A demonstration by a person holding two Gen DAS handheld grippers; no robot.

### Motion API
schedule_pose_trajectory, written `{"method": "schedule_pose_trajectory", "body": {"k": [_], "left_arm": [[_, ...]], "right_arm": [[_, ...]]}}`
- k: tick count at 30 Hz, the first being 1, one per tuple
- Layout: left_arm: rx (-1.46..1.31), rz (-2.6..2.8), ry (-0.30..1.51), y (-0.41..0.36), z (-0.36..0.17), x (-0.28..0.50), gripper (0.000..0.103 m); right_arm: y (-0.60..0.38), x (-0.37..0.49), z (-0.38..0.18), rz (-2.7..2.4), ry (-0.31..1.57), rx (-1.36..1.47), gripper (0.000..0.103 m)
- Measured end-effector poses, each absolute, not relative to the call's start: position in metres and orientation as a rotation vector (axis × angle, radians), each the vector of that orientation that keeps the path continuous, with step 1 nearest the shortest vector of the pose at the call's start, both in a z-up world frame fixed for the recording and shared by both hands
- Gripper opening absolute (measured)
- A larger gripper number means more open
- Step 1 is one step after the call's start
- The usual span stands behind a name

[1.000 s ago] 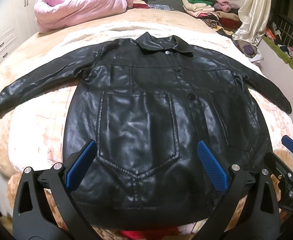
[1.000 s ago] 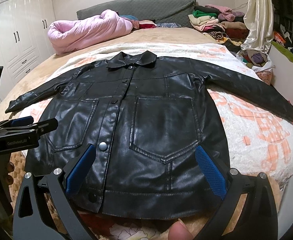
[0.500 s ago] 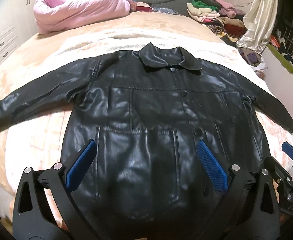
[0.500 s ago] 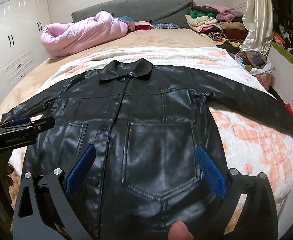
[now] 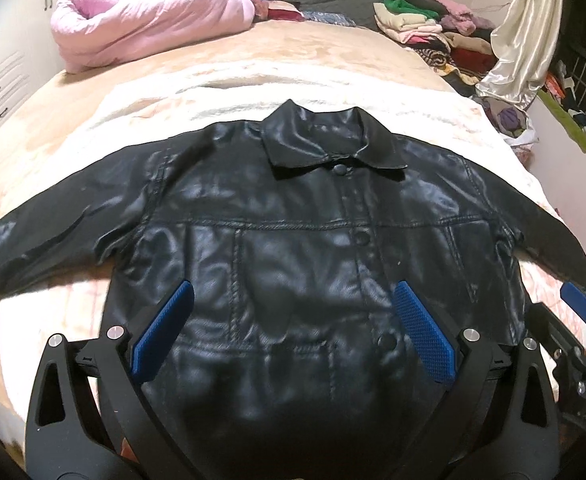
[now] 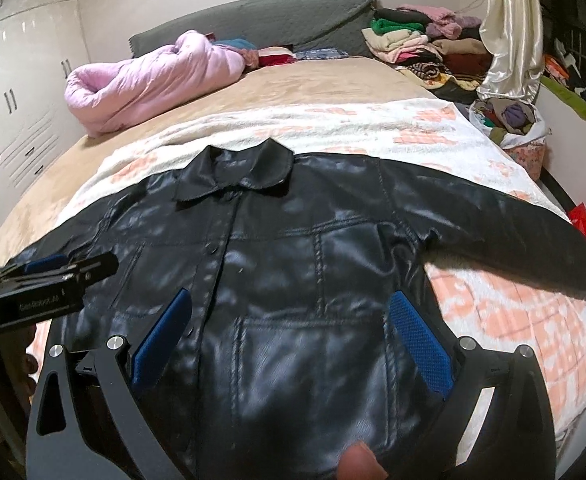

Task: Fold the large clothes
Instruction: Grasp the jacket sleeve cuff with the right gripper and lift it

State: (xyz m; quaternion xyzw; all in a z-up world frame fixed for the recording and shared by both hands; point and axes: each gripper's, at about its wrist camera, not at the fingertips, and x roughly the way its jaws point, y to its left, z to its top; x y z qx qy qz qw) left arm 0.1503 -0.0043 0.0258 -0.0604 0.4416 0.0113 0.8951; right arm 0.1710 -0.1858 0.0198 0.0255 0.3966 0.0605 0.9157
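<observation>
Black glossy faux-leather jacket [image 5: 293,248] lies flat on bed, front up, collar far, hem toward you, sleeves out L/R. Your left gripper [image 5: 289,332] and right gripper [image 6: 289,338] both spread wide, holding nothing, over lower body; each arm is nearer its own-side sleeve.

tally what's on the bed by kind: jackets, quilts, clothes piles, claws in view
Black leather jacket: 1, spread flat and buttoned
Pink quilt: 1, bundled near the headboard
Pile of folded clothes: 1, at the far right corner
Claws: 2, left claw and right claw, both open over the jacket
Total: 5
</observation>
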Motion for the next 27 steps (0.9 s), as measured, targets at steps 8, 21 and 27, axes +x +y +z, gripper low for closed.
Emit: {"method": "schedule_pose_trajectory", "body": {"k": [8, 21, 27], "left_arm": [[-0.106, -0.011, 0.947, -0.026, 0.021, 0.186, 0.094], [-0.064, -0.052, 0.976, -0.066, 0.008, 0.232, 0.094], [-0.054, -0.09, 0.987, -0.085, 0.002, 0.251, 0.094]], "right_arm": [[-0.224, 0.207, 0.016, 0.04, 0.826, 0.101, 0.099], [-0.324, 0.236, -0.008, -0.177, 0.84, 0.256, 0.099], [-0.369, 0.238, -0.019, -0.297, 0.822, 0.33, 0.099]]}}
